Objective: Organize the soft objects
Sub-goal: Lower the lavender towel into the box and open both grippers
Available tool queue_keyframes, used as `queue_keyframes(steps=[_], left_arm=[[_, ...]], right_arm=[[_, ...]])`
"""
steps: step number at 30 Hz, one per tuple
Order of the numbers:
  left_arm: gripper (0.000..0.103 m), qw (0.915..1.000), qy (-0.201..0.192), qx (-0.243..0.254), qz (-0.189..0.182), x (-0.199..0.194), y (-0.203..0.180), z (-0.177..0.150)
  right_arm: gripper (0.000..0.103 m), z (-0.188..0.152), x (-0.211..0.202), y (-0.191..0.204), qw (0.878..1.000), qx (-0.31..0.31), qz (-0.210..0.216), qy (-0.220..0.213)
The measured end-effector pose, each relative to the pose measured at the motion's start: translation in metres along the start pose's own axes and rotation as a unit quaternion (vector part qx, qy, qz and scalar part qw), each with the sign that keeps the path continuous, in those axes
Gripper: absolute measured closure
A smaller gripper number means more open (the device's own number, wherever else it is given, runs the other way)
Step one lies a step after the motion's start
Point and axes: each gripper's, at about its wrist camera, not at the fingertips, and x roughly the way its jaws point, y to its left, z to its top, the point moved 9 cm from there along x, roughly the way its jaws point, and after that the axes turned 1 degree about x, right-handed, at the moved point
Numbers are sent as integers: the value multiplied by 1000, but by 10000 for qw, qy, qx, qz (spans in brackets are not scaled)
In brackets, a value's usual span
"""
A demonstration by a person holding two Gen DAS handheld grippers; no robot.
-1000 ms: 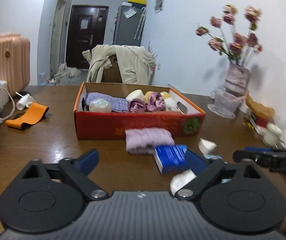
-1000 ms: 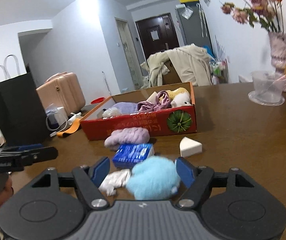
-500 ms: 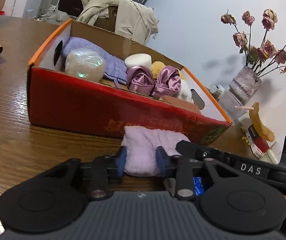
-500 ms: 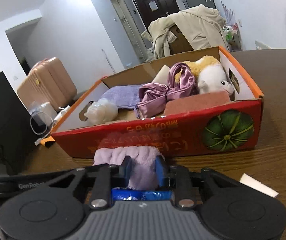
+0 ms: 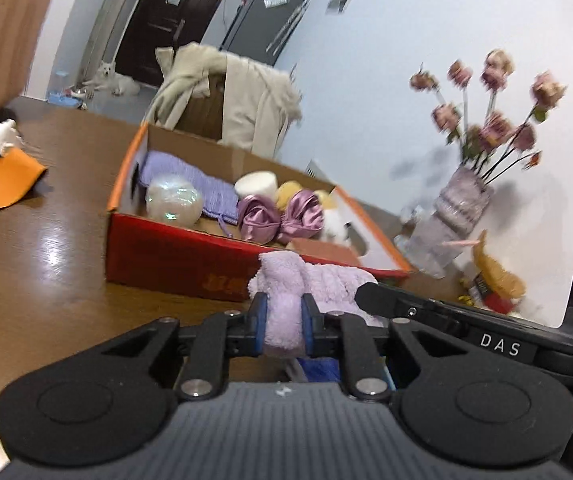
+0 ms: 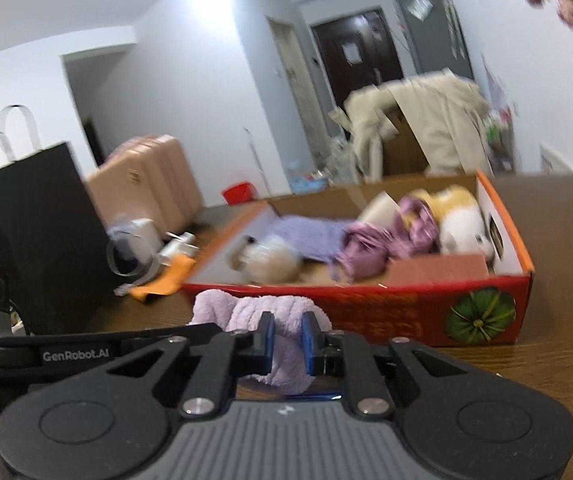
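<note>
Left gripper (image 5: 283, 322) and right gripper (image 6: 287, 343): jaws just closed, both pinching lilac fluffy towel (image 5: 318, 280), lifted before red box (image 6: 426, 312). Box, filled with soft items, mid-table (image 5: 38, 264).

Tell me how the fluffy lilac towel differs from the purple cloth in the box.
The lilac towel is pale, plush and bunched; the purple cloth is deeper in colour, flatter and spread out. The towel sits outside the red box, pinched by the left gripper and right gripper; the cloth lies inside, ungripped. Both are soft purple fabrics.
</note>
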Motion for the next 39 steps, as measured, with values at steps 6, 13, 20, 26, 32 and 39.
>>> queue_keyframes(steps=[6,13,20,26,32,39], left_arm=[[85,9999,-143,-70,-20,-46,-6,-9],[85,9991,-400,32,-158,-65,-14,7],[85,9997,-78,-240,15,-1,19,79],[84,9929,731,-25,942,86,67,87],[58,9880,761,677,1157,98,78,74],[53,9881,137,851,1272,61,76,99]], right_arm=[[89,-9,-32,33,9999,-60,142,-69],[89,1,-43,43,9997,-111,79,-194],[89,70,28,22,9998,-158,99,15],[90,77,137,-13,9952,123,-76,969],[90,40,195,-27,9810,138,-233,1921],[75,52,182,-19,9835,144,-13,1801]])
